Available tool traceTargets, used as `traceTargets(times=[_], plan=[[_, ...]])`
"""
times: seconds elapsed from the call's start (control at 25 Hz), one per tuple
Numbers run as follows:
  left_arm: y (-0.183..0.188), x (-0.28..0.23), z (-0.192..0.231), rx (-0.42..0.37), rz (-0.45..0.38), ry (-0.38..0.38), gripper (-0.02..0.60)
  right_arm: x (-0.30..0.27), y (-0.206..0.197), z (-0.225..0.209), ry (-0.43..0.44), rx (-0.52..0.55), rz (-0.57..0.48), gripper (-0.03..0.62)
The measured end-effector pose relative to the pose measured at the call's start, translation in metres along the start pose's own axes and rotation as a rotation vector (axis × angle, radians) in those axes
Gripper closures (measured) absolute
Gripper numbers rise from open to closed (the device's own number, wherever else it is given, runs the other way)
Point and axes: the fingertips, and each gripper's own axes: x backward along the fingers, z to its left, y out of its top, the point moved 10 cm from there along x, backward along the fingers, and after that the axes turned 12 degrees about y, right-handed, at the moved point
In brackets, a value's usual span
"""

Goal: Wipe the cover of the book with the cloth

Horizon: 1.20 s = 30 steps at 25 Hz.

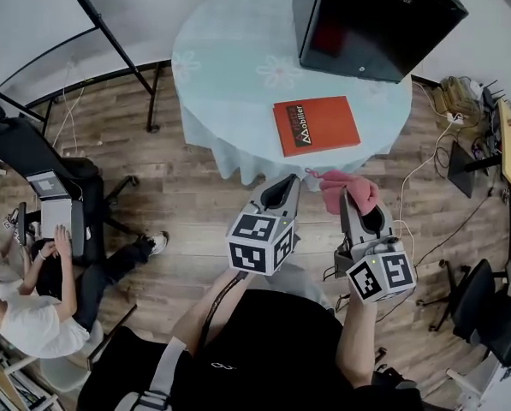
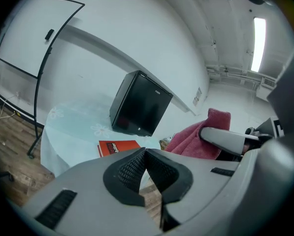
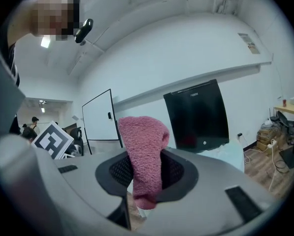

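An orange-red book (image 1: 316, 125) lies flat near the front edge of the round table (image 1: 238, 75); the left gripper view shows the same book (image 2: 118, 147). My right gripper (image 1: 360, 200) is shut on a pink cloth (image 1: 347, 189), which bunches up between its jaws in the right gripper view, cloth (image 3: 146, 154). It hangs just short of the table's front edge, below and right of the book. My left gripper (image 1: 281, 190) is shut with nothing in it, also short of the table, its pads (image 2: 137, 171) pressed together.
A black box-shaped device (image 1: 368, 20) stands at the table's back right. A person (image 1: 32, 302) sits at a laptop (image 1: 54, 202) at the left, beside a black chair (image 1: 32, 152). Cables and a power strip (image 1: 457, 116) lie at the right. A whiteboard stand (image 1: 101, 32) is at the back left.
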Motion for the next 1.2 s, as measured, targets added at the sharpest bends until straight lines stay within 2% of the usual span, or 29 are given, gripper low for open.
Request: traceTargets(times=[0.24,0.4,0.44,0.6,0.8,0.96,1.2], plan=[[0.019,-0.024,-0.026,-0.027,-0.018,0.023,0.572,-0.001,0.016,-0.040,0.032,-0.017,-0.028,0.499],[0.027,-0.032,-0.037,-0.098,-0.041,0.051,0.572,-0.007,0.022,-0.051,0.050,-0.031,-0.048,0.499],[0.026,-0.034,-0.037,-0.090,-0.039,0.065,0.572,-0.009,0.021,-0.052,0.052,-0.040,-0.049,0.499],[0.019,-0.045,-0.026,0.068,-0.011,0.141,0.572,-0.026,0.018,-0.059,0.079,-0.047,-0.036,0.499],[0.018,-0.066,-0.017,0.051,-0.012,0.189,0.572,-0.052,0.012,-0.076,0.101,-0.064,-0.010,0.499],[0.018,-0.085,-0.002,0.088,-0.021,0.225,0.572,-0.074,0.004,-0.086,0.128,-0.067,0.047,0.499],[0.010,-0.120,0.026,0.162,0.017,0.282,0.572,-0.112,-0.008,-0.103,0.172,-0.076,0.142,0.499]])
